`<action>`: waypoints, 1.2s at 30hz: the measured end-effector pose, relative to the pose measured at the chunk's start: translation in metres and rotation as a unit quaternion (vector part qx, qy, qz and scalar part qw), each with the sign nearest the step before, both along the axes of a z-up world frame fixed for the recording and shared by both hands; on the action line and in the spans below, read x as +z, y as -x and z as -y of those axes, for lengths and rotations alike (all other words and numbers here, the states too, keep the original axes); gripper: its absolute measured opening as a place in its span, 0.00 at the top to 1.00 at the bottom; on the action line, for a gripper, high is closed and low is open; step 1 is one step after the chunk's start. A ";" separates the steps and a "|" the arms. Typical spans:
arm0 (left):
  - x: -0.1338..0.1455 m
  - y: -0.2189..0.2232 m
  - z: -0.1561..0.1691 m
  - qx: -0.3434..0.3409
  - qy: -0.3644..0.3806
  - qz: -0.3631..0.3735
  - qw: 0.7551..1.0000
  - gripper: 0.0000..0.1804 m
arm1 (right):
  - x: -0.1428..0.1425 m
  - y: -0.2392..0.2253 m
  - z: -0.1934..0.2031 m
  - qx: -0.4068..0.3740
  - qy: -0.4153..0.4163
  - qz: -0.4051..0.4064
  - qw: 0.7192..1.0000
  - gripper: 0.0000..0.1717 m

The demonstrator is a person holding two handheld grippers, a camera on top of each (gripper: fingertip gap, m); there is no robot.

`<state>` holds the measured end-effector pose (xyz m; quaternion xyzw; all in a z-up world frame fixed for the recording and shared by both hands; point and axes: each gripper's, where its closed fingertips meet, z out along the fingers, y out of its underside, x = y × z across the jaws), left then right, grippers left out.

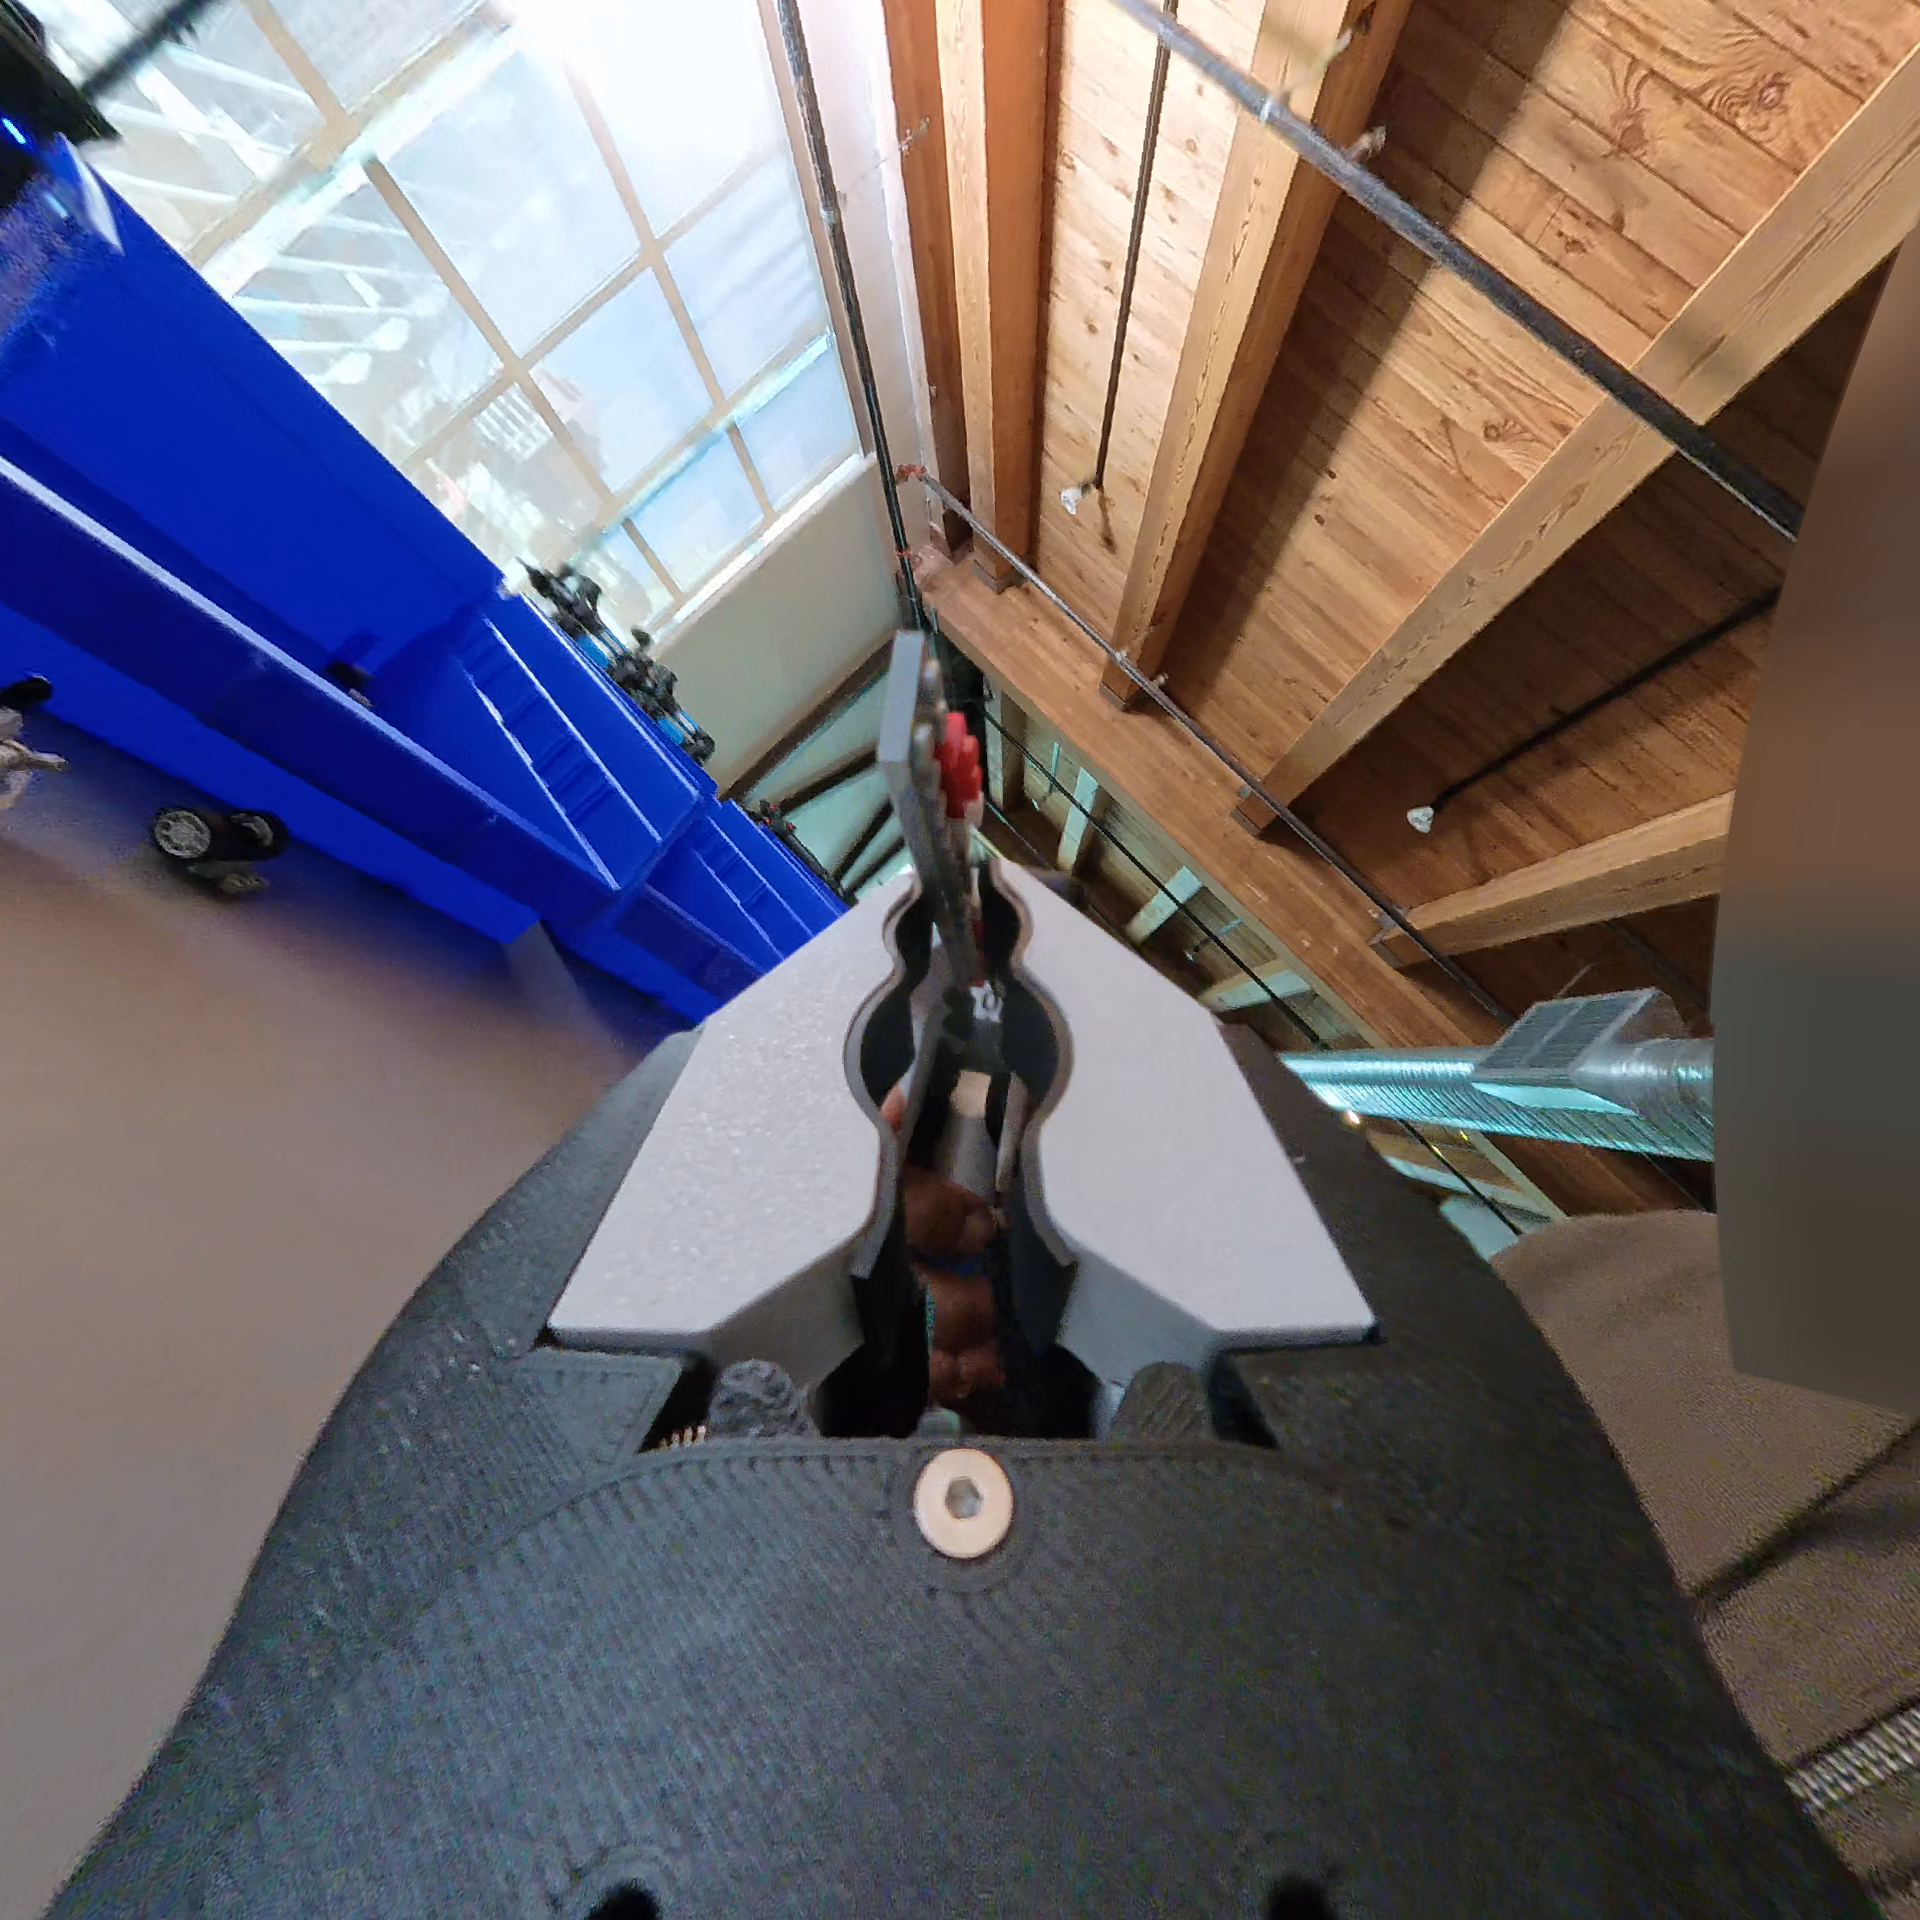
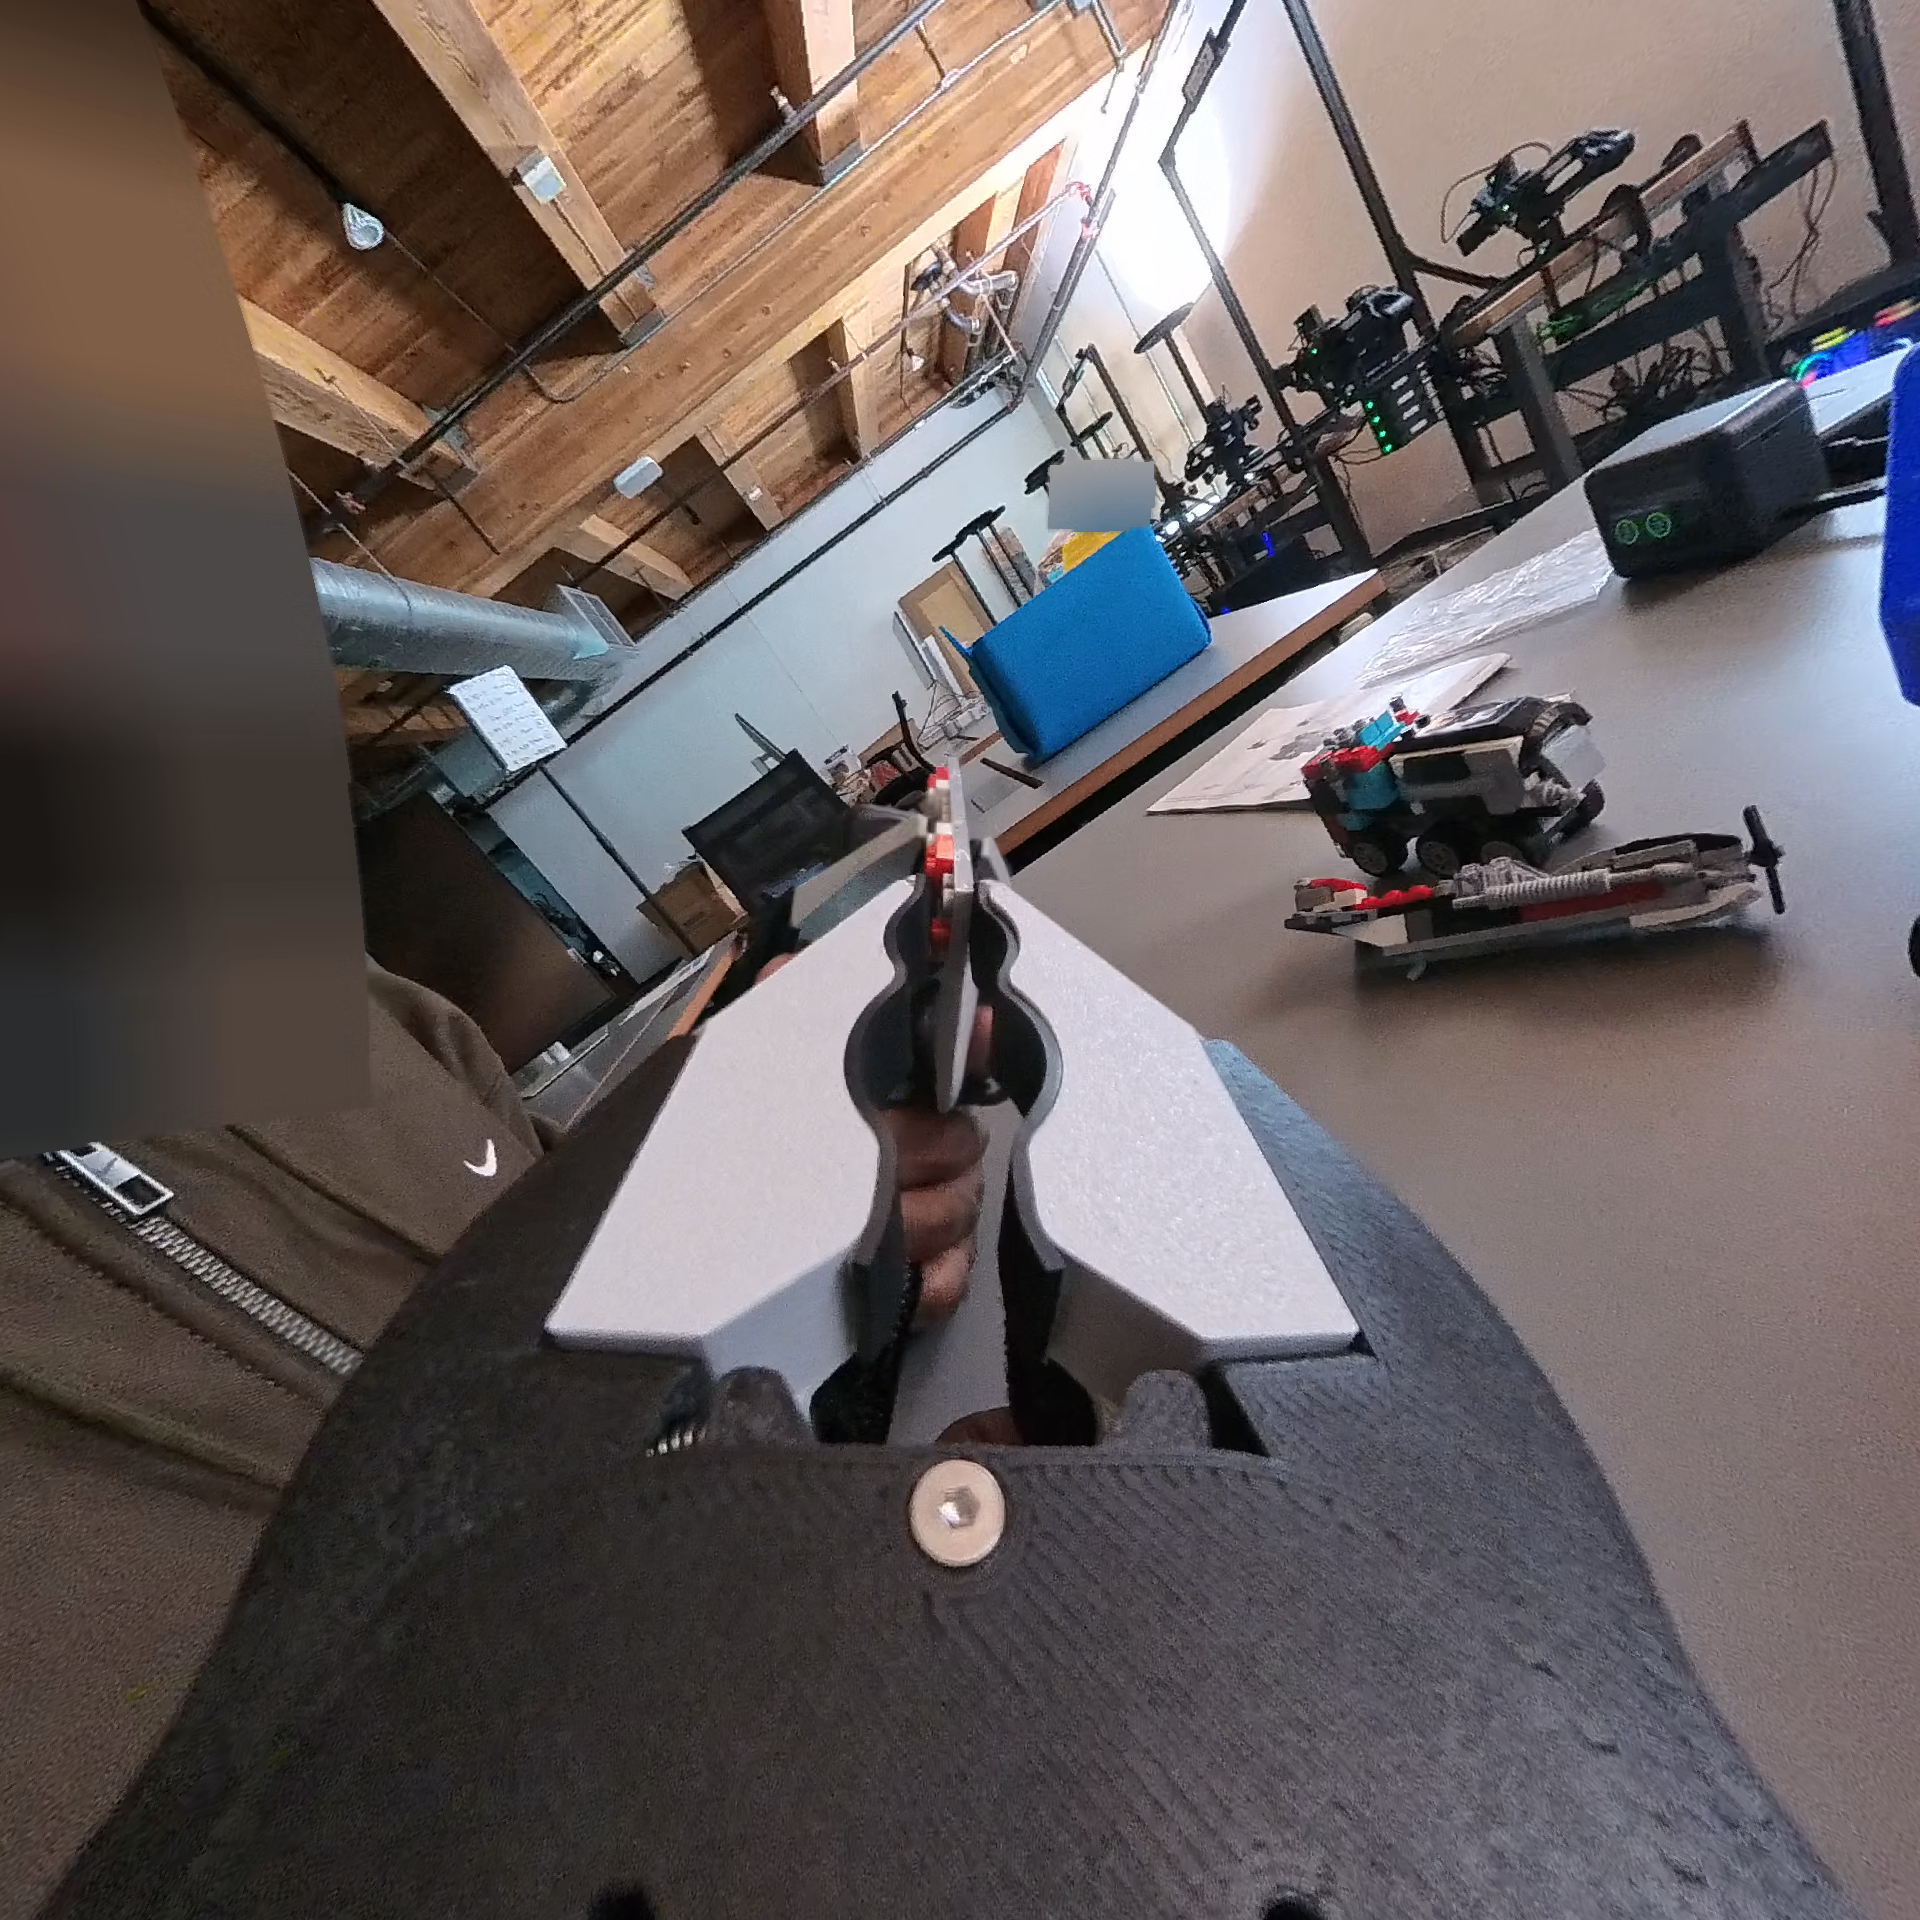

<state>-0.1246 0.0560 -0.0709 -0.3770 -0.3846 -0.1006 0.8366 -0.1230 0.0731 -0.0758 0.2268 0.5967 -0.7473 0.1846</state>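
In the left wrist view my left gripper points up toward the ceiling. It is shut on a thin grey brick-built plate that stands edge-on between its fingers, with red bricks on its right face. In the right wrist view my right gripper is raised above the table. It is shut on a grey brick plate, also edge-on, with red bricks on its left face. A hand shows through the gap behind the fingers in both views.
Blue bins and a small wheeled piece lie to the left. A brick truck, a flat brick craft, a booklet and a black box are on the table. A person in an olive jacket is close by. The flat brick craft is about 15 cm from both grippers' fingertips.
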 end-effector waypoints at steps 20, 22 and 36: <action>-0.009 0.010 0.020 0.112 0.079 0.005 0.991 0.95 | -0.009 0.017 -0.005 -0.186 -0.178 -0.318 0.912 0.84; -0.013 0.012 0.022 0.131 0.101 0.010 0.986 0.95 | -0.011 0.014 -0.001 -0.196 -0.206 -0.374 0.883 0.84; -0.021 0.013 0.027 0.173 0.129 0.035 0.976 0.95 | -0.029 0.015 0.032 -0.283 -0.342 -0.561 0.699 0.94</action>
